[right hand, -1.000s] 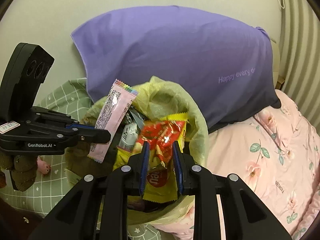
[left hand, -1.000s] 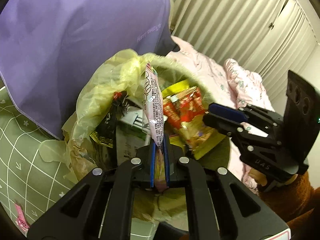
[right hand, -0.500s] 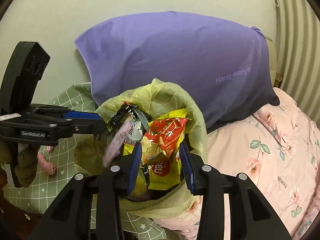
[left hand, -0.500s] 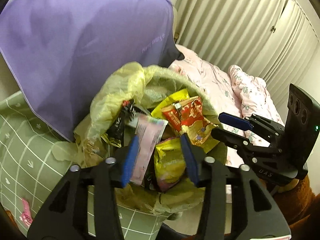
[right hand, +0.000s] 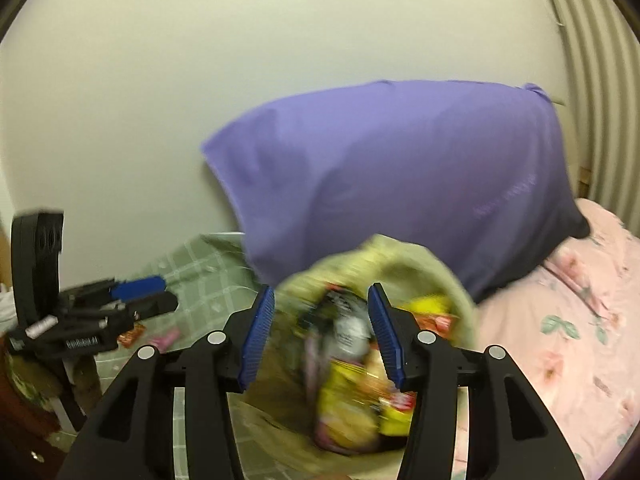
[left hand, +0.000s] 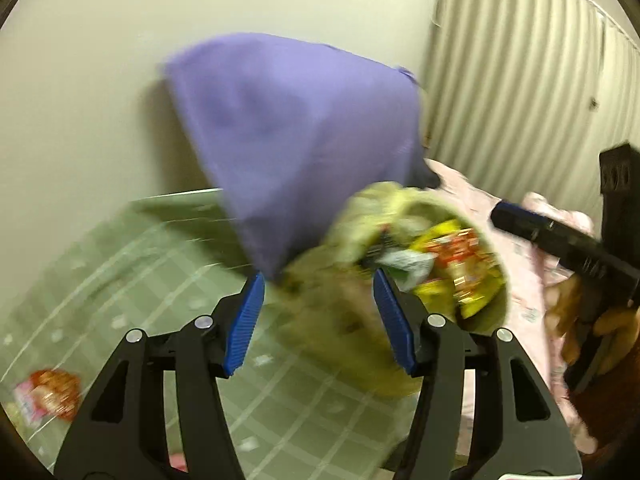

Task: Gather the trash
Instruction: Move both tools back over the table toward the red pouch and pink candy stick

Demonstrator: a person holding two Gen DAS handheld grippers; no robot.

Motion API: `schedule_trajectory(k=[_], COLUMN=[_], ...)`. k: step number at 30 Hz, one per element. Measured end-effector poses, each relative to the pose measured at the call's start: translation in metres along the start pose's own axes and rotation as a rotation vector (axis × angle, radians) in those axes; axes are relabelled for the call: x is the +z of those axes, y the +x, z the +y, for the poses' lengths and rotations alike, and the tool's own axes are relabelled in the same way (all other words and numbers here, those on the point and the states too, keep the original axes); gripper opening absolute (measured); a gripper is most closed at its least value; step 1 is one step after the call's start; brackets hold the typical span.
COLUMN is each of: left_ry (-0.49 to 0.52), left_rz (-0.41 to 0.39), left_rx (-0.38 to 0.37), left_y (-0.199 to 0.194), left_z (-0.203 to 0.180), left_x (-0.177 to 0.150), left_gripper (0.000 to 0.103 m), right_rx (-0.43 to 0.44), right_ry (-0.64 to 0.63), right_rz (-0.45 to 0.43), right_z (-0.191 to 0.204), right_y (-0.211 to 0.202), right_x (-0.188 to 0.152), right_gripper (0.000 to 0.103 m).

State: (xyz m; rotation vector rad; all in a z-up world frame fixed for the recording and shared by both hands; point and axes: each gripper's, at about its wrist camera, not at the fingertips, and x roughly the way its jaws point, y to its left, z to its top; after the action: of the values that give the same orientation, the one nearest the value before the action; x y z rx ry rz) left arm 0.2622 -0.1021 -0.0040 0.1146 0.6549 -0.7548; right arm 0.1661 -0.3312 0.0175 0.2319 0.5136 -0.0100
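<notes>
Now both grippers hang over the bed with nothing gripped. The left gripper (left hand: 318,322) has just been opening its jaws; they stand well apart and empty, framing the bag's outer side. The right gripper (right hand: 320,338) has likewise just been widening, its jaws clear of the wrappers (right hand: 356,380) that lie below them inside the bag (right hand: 432,264). That yellow-green bag sits on the green sheet (left hand: 120,280), against the purple pillow (right hand: 400,180). Another wrapper (left hand: 48,396) lies apart on the sheet, blurred.

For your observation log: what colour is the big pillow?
Purple pillow, clearest in the right wrist view.
</notes>
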Motion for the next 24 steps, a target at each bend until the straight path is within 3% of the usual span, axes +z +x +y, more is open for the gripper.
schedule_trajectory(k=[5,11,15,18,20,24], left_ry=[-0.083,-0.345,-0.482,-0.529,-0.560,-0.599], left_rz=[-0.011,0.002,0.023,0.045,0.060,0.077], left_rx=[0.186,0.384,0.438,0.464,0.451,0.422], left_y=[-0.036,-0.078,-0.095,-0.103,-0.101,-0.079], left_z=[0.064,0.161,0.200,0.213,0.220,0.226], left_x=[-0.040,-0.093,-0.122,-0.140,-0.146,-0.139], left_gripper=[0.060,0.060,0.060,0.061,0.061,0.061], right_rx=[0.143,0.345,0.375,0.362,0.305,0.299], right_ry=[-0.049,-0.162,-0.214,-0.229,-0.279,-0.323], right_rz=[0.043,0.141,0.191,0.214,0.257,0.300], right_z=[0.038,0.095,0.125,0.137,0.148,0.158], right_y=[0.031,0.071,0.089,0.103,0.116,0.130], right_x=[0.001,-0.010,-0.021,-0.029,-0.038,-0.054], right_gripper=[0.056,0.064,0.064,0.064,0.064,0.064])
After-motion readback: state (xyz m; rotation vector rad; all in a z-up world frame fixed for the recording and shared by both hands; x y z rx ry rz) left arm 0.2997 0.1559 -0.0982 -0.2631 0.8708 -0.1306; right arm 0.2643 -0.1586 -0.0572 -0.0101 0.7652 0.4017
